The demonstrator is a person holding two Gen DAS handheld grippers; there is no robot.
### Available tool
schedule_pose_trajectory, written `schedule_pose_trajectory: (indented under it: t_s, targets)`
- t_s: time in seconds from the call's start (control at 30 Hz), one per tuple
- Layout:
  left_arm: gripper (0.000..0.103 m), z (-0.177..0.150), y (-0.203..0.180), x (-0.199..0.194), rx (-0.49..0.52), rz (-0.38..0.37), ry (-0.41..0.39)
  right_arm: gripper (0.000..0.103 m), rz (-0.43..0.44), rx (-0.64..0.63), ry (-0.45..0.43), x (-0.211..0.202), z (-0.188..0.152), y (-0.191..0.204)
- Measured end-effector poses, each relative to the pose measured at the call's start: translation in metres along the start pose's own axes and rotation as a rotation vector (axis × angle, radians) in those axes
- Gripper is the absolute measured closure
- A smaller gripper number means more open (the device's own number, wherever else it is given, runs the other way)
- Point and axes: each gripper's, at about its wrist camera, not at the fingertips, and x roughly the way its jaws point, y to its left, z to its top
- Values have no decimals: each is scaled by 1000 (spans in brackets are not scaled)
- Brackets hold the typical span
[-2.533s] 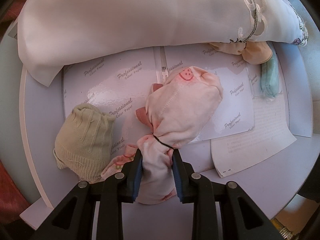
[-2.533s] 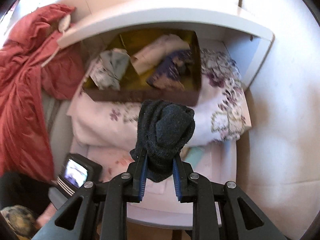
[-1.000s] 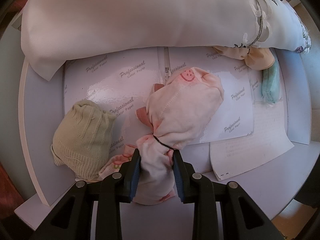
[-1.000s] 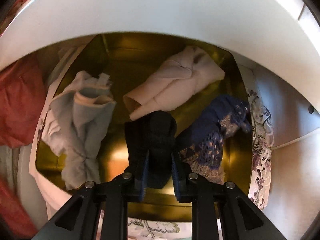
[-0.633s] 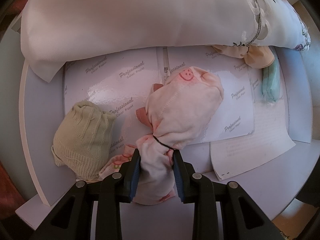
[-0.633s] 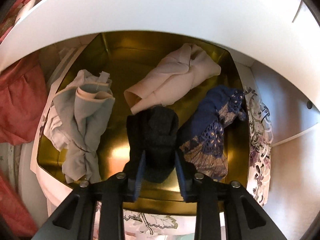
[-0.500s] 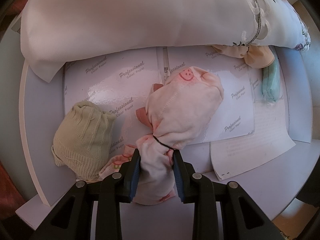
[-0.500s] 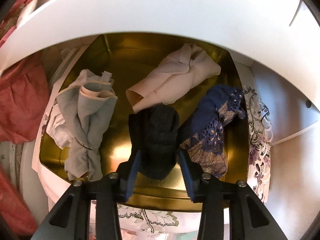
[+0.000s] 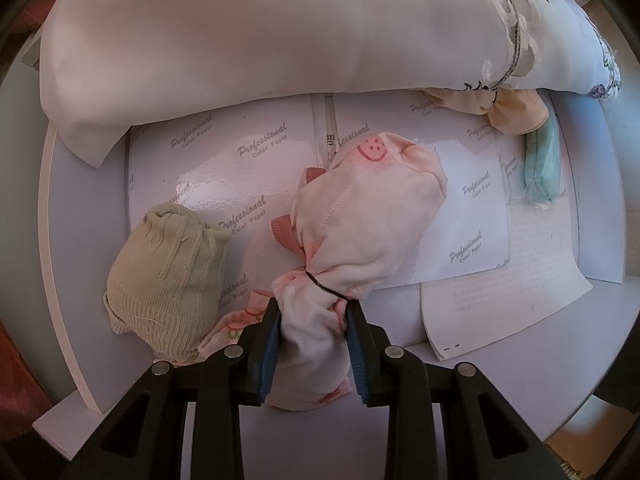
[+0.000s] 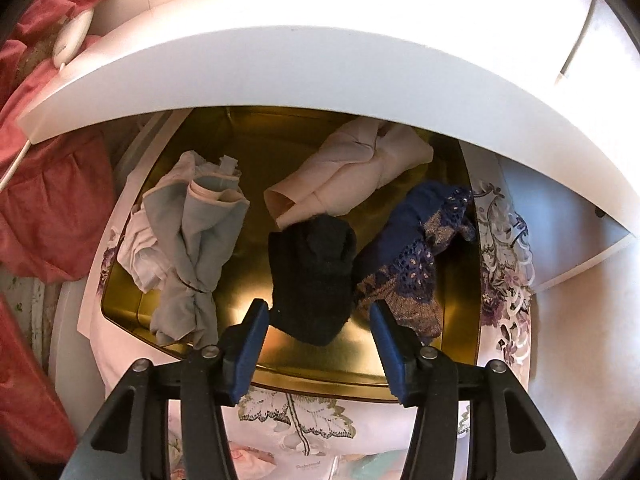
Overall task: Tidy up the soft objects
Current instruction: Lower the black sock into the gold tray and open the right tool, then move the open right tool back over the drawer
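White shelf (image 9: 60, 208) w/ glossy paper sheets (image 9: 224, 168) carries 4 soft items: 1 pink tied bundle (image 9: 368, 216) pinched at its tail by the shut left hand-held gripper (image 9: 314, 332), 1 green sock (image 9: 168, 272) just beside, 1 peach bundle (image 9: 516, 114) & 1 mint roll (image 9: 542, 168) far right, big cream pillow (image 9: 260, 40) behind. Gold tin (image 10: 460, 344) under a white ledge (image 10: 280, 68) holds 4 pcs: grey-blue, beige, navy lace & the dark sock (image 10: 312, 276), which lies inside btwn the wide-open, empty right hand-held gripper (image 10: 318, 328) pads.
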Motion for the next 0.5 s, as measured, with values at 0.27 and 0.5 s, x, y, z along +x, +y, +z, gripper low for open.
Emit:
schedule_pose_trajectory:
  t_s: [0.27, 0.5]
  targets:
    - [74, 0, 0, 0, 0, 1, 0, 48, 11, -15, -29, -12, -9, -6]
    - [74, 0, 0, -1, -2, -1, -1, 48, 16, -26, -50, -30, -30, -15]
